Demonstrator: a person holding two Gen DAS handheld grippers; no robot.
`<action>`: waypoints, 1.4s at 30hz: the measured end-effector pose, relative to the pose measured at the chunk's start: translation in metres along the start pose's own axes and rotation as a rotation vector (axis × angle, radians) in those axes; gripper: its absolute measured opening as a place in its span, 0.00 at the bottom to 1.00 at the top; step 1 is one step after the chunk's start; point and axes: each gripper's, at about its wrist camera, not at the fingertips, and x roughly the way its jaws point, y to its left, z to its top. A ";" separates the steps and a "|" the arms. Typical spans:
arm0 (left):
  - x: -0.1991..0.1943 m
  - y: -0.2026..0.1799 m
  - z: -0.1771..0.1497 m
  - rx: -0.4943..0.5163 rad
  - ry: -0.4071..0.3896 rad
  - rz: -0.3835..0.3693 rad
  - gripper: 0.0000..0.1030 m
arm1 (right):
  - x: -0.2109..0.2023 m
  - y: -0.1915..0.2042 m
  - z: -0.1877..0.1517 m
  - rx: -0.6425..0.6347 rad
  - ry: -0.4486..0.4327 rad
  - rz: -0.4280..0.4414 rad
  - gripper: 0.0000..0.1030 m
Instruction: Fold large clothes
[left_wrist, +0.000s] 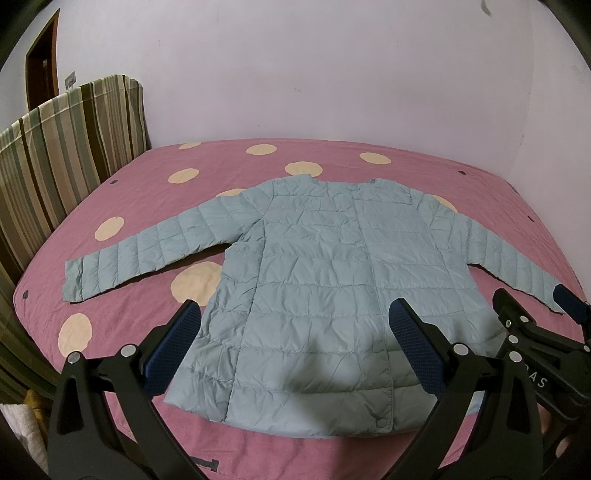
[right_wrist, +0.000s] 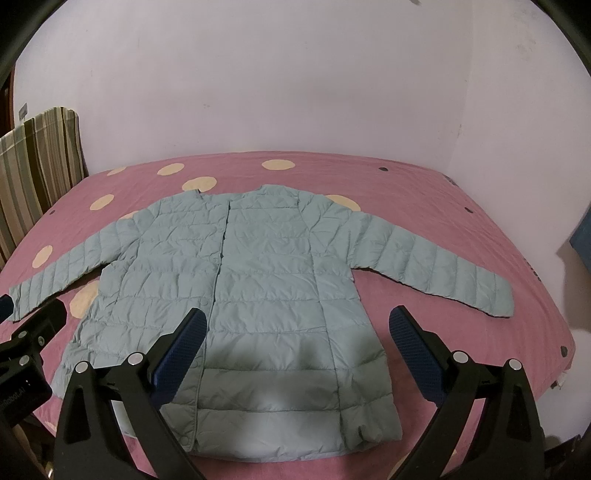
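Observation:
A light blue quilted puffer jacket (left_wrist: 325, 273) lies flat and face up on the pink bed, both sleeves spread out to the sides, hem toward me; it also shows in the right wrist view (right_wrist: 266, 280). My left gripper (left_wrist: 295, 332) is open and empty, hovering above the jacket's lower hem. My right gripper (right_wrist: 299, 332) is open and empty, also above the lower hem. The right gripper shows at the right edge of the left wrist view (left_wrist: 532, 332). The left gripper shows at the left edge of the right wrist view (right_wrist: 26, 339).
The bed (left_wrist: 147, 206) has a pink sheet with cream dots and fills the room's corner. A striped headboard cover (left_wrist: 62, 155) stands at its left. White walls (left_wrist: 332, 74) run behind and to the right. A brown door (left_wrist: 42, 62) is at far left.

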 end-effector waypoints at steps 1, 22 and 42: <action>0.000 0.000 0.000 0.001 0.000 0.000 0.98 | 0.000 0.000 0.000 0.000 0.000 0.000 0.95; 0.000 0.001 -0.006 0.000 0.005 -0.002 0.98 | -0.001 0.000 0.000 -0.002 0.000 -0.001 0.95; 0.001 0.001 -0.008 -0.002 0.007 -0.003 0.98 | -0.003 0.000 -0.004 -0.006 0.003 0.000 0.95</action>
